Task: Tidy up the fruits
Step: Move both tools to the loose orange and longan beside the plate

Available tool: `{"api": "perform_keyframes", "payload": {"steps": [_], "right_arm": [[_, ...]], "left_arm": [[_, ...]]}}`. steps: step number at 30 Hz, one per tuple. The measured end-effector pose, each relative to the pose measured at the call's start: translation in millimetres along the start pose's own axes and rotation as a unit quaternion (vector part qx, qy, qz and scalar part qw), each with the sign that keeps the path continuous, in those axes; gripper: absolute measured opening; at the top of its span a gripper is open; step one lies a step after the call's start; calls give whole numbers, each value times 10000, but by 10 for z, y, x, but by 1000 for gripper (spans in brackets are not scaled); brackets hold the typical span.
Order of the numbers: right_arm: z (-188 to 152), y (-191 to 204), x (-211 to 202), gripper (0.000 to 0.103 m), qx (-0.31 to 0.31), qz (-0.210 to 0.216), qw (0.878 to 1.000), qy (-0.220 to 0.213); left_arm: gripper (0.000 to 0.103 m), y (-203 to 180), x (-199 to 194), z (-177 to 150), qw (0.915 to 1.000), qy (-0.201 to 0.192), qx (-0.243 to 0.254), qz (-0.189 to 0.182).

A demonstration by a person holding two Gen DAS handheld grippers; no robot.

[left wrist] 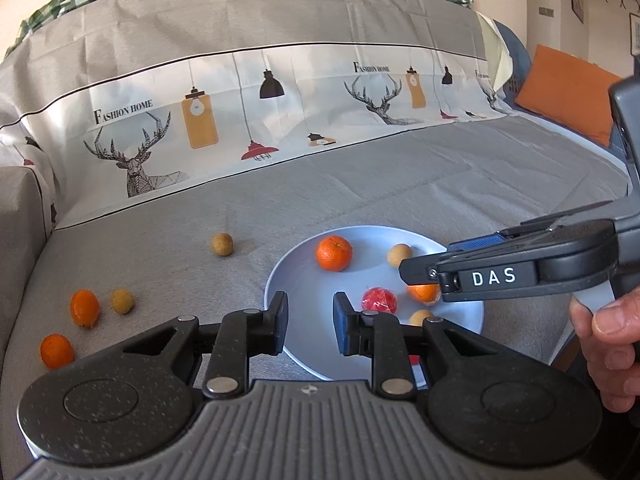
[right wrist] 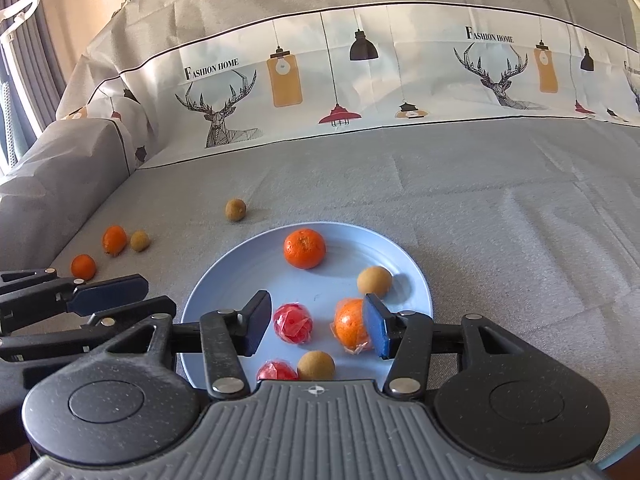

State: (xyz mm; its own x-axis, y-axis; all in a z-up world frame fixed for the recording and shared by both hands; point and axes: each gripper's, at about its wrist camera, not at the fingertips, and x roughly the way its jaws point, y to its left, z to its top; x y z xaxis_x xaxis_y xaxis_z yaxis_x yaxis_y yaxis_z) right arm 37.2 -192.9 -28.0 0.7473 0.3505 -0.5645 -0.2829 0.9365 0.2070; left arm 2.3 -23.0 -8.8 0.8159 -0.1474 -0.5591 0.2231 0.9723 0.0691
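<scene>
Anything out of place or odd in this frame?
Four fruits lie off the blue plate, loose on the grey sofa cover: two small oranges and two brown longans. Nothing looks spilled or damaged.

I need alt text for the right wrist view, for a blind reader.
The open right gripper hovers over a round blue plate holding six fruits on a grey sofa cover. Four more small fruits lie on the cover at left, near the left gripper.
</scene>
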Motion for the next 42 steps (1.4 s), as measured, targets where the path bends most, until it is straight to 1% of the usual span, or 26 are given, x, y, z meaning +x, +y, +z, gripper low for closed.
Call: {"api": "perform_keyframes", "payload": {"steps": [4, 6, 8, 10, 11, 12, 15, 17, 18, 19, 20, 21, 22, 23, 25, 27, 29, 33, 38, 39, 40, 42], "right_arm": [[11, 0, -3, 52, 23, 12, 10000, -30], [16, -3, -8, 48, 48, 42, 10000, -51], [26, -7, -13, 33, 72, 93, 9999, -79], [39, -7, -14, 27, 111, 154, 9998, -115], [50, -1, -13, 23, 126, 184, 9997, -131], [62, 12, -10, 22, 136, 214, 9996, -152], [100, 57, -1, 22, 171, 286, 9992, -213], [124, 94, 2, 22, 201, 347, 9989, -238], [137, 119, 3, 22, 207, 385, 9987, -248], [147, 145, 4, 22, 206, 425, 9985, -260], [153, 171, 1, 20, 199, 465, 9984, -271], [164, 206, 1, 18, 180, 518, 9981, -281], [174, 240, 4, 17, 160, 569, 9978, -286], [186, 276, 4, 17, 142, 622, 9975, -295], [210, 361, 9, 14, 83, 746, 9967, -320], [244, 445, 28, 14, 25, 848, 9958, -340], [288, 518, 70, 14, -3, 934, 9951, -337], [378, 628, 204, 15, 87, 976, 9949, -249], [522, 724, 483, 15, 223, 989, 9947, -167], [555, 743, 552, 15, 244, 967, 9949, -146], [585, 763, 623, 15, 262, 944, 9951, -115], [634, 793, 777, 15, 287, 858, 9959, -22]], "left_arm": [[26, 56, -54, 20, 9998, -60, -164, 35], [26, 121, -96, 58, 9994, -85, -322, 1], [25, 252, -134, 128, 9978, -26, -653, -95], [25, 407, -124, 216, 9956, 100, -919, -118], [25, 486, -108, 279, 9958, 130, -906, -24], [25, 553, -94, 338, 9963, 115, -846, 94], [25, 789, -49, 476, 9962, -57, -771, 412], [25, 922, -28, 440, 9948, -247, -672, 730], [25, 985, -16, 348, 9933, -324, -662, 895], [25, 1049, 7, 239, 9906, -293, -820, 1058], [22, 1135, 48, 235, 9877, -60, -1062, 1148], [21, 1214, -17, 235, 9836, -289, -1296, 1224], [21, 1273, -64, 230, 9806, -450, -1484, 1198], [21, 1322, -71, 229, 9784, -467, -1635, 1176], [21, 1385, -27, 228, 9753, -363, -1828, 1185], [21, 1422, 31, 228, 9755, -252, -1872, 1130], [21, 1448, 91, 230, 9749, -168, -1890, 1163], [22, 1557, 167, 195, 9684, -123, -2163, 1233], [23, 1684, 329, 159, 9597, 150, -2320, 1576], [25, 1703, 368, 146, 9578, 225, -2324, 1676], [34, 1719, 404, 135, 9561, 290, -2322, 1765], [42, 1746, 472, 123, 9534, 380, -2276, 1946]]}}
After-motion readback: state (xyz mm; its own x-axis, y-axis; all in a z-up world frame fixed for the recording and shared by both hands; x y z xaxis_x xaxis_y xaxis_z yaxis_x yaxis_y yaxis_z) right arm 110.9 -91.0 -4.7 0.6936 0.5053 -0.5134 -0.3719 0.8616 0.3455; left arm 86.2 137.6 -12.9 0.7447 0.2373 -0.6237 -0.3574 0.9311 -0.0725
